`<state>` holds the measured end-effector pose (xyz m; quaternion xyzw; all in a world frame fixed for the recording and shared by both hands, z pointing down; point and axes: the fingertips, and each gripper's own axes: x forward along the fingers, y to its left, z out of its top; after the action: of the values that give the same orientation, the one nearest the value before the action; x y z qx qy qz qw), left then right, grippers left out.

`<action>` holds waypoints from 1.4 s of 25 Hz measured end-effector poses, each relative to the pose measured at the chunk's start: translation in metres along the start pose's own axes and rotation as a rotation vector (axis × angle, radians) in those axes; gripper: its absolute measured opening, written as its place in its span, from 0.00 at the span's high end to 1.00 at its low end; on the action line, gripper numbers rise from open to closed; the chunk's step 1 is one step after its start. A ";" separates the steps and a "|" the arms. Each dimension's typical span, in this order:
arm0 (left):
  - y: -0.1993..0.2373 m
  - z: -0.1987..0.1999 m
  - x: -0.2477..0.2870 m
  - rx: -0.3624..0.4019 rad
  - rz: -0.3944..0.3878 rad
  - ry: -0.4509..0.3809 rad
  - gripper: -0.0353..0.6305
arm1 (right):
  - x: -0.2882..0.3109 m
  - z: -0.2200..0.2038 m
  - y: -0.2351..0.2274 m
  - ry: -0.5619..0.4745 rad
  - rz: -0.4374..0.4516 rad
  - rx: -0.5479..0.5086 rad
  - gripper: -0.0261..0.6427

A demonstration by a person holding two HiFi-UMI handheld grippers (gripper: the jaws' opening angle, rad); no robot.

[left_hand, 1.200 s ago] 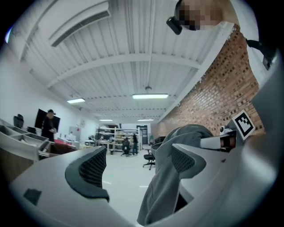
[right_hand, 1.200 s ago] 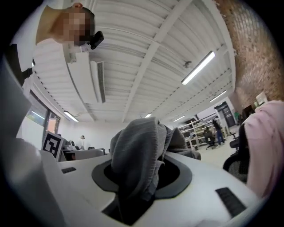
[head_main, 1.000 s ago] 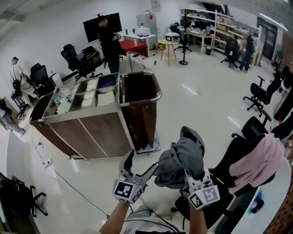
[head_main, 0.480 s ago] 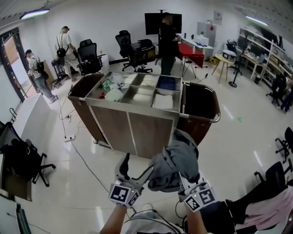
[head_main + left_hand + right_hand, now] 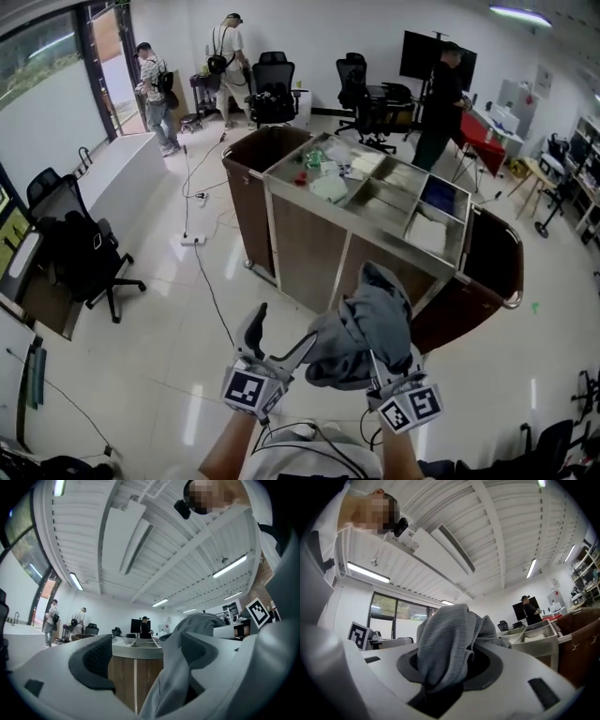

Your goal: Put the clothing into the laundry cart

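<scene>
My right gripper [image 5: 382, 367] clamps bunched grey cloth garment [image 5: 367, 326] | left gripper [image 5: 280, 337] gapes, holding nothing | risk: loose folds could snag on far brown laundry cart [image 5: 305, 251]

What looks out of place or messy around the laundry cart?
A loose cable trails across the floor from a power strip, left of the laundry cart, running toward the foreground: possibly a trip hazard. Nothing looks spilled or damaged.
</scene>
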<state>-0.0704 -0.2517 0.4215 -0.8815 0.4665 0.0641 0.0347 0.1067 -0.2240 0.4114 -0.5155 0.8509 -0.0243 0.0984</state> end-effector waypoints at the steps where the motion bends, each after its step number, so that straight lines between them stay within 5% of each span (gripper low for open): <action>1: 0.010 -0.003 -0.004 -0.001 0.024 0.007 0.29 | 0.012 -0.004 0.005 0.007 0.027 0.008 0.71; 9: 0.067 -0.010 -0.003 -0.017 0.186 0.038 0.29 | 0.106 -0.023 0.031 0.031 0.243 0.048 0.71; 14: 0.115 -0.022 0.017 0.040 0.296 0.033 0.29 | 0.169 -0.023 0.033 -0.004 0.395 0.010 0.71; 17: 0.136 -0.004 0.040 -0.007 0.355 0.011 0.30 | 0.208 -0.023 0.027 -0.011 0.457 0.006 0.71; 28: 0.210 -0.002 0.078 0.063 0.530 -0.004 0.32 | 0.314 -0.030 0.008 -0.017 0.587 0.070 0.71; 35: 0.253 -0.002 0.091 0.021 0.583 0.003 0.32 | 0.368 -0.046 0.016 0.004 0.631 0.104 0.71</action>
<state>-0.2285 -0.4688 0.4100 -0.7098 0.7010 0.0653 0.0234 -0.0809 -0.5438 0.4018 -0.2205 0.9666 -0.0369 0.1256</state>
